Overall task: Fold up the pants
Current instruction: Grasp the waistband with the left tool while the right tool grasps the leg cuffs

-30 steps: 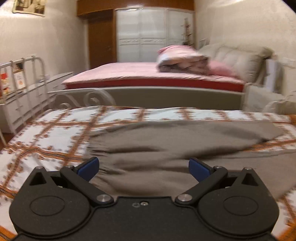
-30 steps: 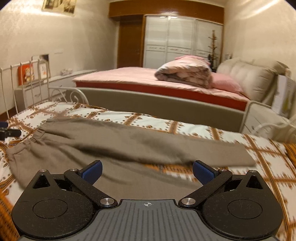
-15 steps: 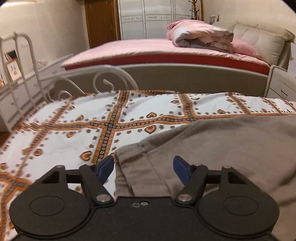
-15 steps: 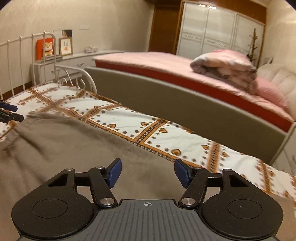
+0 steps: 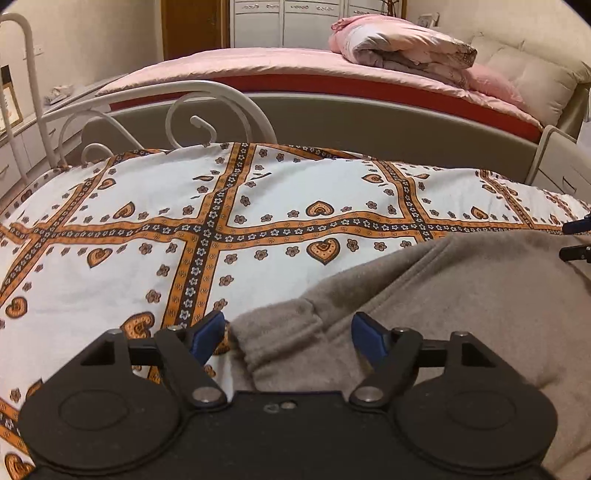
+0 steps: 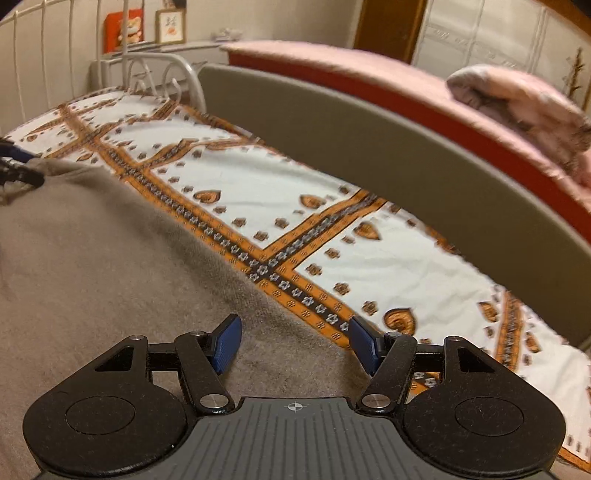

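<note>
Grey-brown pants lie spread on a patterned bedspread. My left gripper hangs low over their gathered waistband corner. That corner lies between the blue pads, which do not press on it, and the jaws are opening. My right gripper is open over the far edge of the pants, which runs between its fingers. Each view catches the other gripper's tips: the right gripper at the right border, the left gripper at the left border.
A white metal bed frame curls at the bed's left end. Behind stands the grey footboard of a second bed with pink sheets and a rolled quilt. White wardrobes and a shelf with pictures line the walls.
Both grippers came down close to the pants and their jaws narrowed from full width. The left went to the waistband corner, the right to the far edge, rolling somewhat.
</note>
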`<action>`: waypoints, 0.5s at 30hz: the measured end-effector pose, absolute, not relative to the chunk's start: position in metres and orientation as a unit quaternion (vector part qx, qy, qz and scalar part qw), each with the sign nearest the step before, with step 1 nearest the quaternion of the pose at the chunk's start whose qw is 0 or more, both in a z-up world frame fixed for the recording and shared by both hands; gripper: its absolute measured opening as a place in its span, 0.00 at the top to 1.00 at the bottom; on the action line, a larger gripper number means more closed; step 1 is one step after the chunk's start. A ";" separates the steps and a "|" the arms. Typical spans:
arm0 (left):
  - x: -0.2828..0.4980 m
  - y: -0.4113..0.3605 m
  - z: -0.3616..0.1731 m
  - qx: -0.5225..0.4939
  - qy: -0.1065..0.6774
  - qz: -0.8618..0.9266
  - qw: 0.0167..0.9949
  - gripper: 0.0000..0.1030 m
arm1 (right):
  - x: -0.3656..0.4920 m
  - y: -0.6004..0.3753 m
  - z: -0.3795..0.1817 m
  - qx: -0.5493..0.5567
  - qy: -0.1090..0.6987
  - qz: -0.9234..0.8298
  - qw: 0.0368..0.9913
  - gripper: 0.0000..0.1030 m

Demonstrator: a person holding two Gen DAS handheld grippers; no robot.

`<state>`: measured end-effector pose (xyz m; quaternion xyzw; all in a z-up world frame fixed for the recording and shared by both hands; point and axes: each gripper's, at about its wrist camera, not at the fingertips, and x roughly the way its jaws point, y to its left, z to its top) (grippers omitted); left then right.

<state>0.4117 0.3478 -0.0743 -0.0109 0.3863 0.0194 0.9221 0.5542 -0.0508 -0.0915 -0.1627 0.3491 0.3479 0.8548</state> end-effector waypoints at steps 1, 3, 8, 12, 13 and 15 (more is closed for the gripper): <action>0.412 0.348 -0.073 -0.018 0.384 0.019 0.923 0.34 | 0.556 -0.053 -0.092 -0.153 0.355 0.354 0.852 0.37; 0.410 0.348 -0.067 -0.024 0.377 0.020 0.926 0.39 | 0.562 -0.058 -0.091 -0.136 0.368 0.362 0.846 0.38; 0.416 0.348 -0.081 -0.008 0.401 0.016 0.916 0.28 | 0.562 -0.058 -0.093 -0.149 0.374 0.376 0.835 0.38; 0.419 0.360 -0.089 -0.031 0.398 -0.013 0.917 0.43 | 0.567 -0.056 -0.095 -0.144 0.391 0.377 0.827 0.41; 0.418 0.360 -0.088 -0.027 0.392 -0.027 0.919 0.47 | 0.567 -0.055 -0.094 -0.144 0.394 0.382 0.823 0.51; 0.416 0.359 -0.084 -0.029 0.380 -0.033 0.924 0.76 | 0.564 -0.051 -0.090 -0.152 0.395 0.387 0.820 0.71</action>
